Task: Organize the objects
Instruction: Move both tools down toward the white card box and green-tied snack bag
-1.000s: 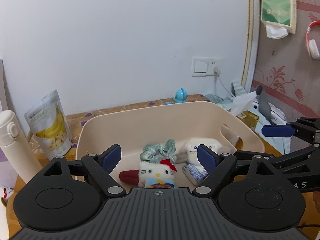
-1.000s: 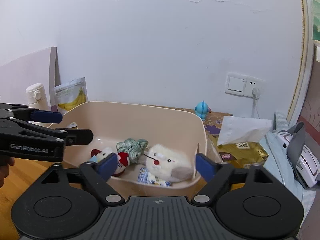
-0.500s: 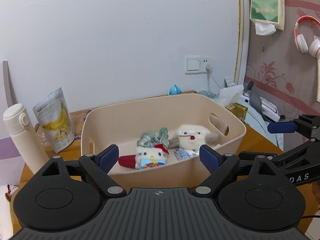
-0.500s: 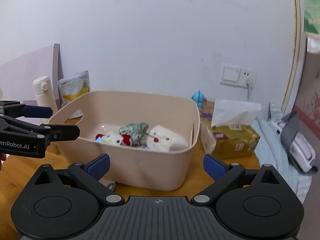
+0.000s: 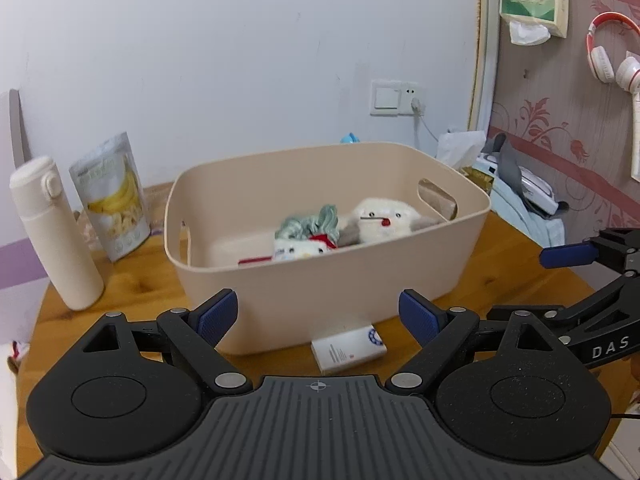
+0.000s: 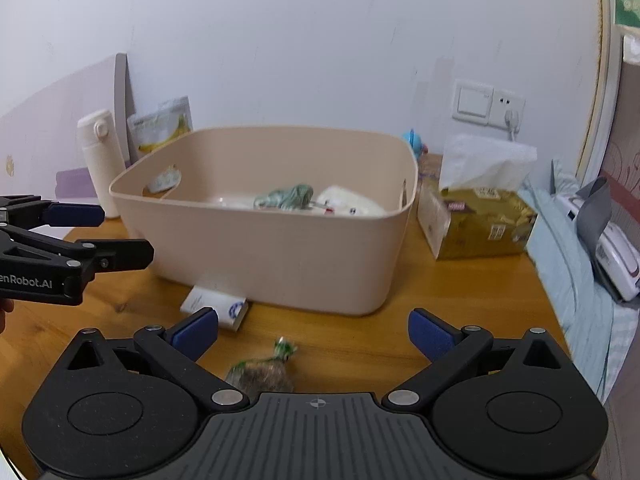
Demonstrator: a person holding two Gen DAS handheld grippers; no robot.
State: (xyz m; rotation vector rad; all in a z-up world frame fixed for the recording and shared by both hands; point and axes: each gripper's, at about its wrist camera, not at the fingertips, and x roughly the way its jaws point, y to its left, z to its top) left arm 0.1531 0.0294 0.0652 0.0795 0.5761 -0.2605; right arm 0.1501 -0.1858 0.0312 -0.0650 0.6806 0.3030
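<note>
A beige plastic bin (image 5: 320,280) (image 6: 280,256) stands on the wooden table and holds a white plush (image 5: 382,220), a green scrunchie (image 5: 308,222) (image 6: 286,196) and a small cat plush (image 5: 302,248). A white card box (image 5: 348,350) (image 6: 216,306) lies against the bin's front wall. A small clear packet (image 6: 262,372) lies on the table just ahead of my right gripper (image 6: 314,332), which is open and empty. My left gripper (image 5: 318,316) is open and empty too, in front of the bin.
A cream bottle (image 5: 52,232) and a banana-chip pouch (image 5: 110,196) stand left of the bin. A gold tissue pack (image 6: 480,216) sits to its right, beside blue cloth and a white device (image 6: 612,248). A wall socket (image 6: 488,102) is behind.
Both grippers have drawn back and down from over the bin. The card box and the clear packet on the table have come into view.
</note>
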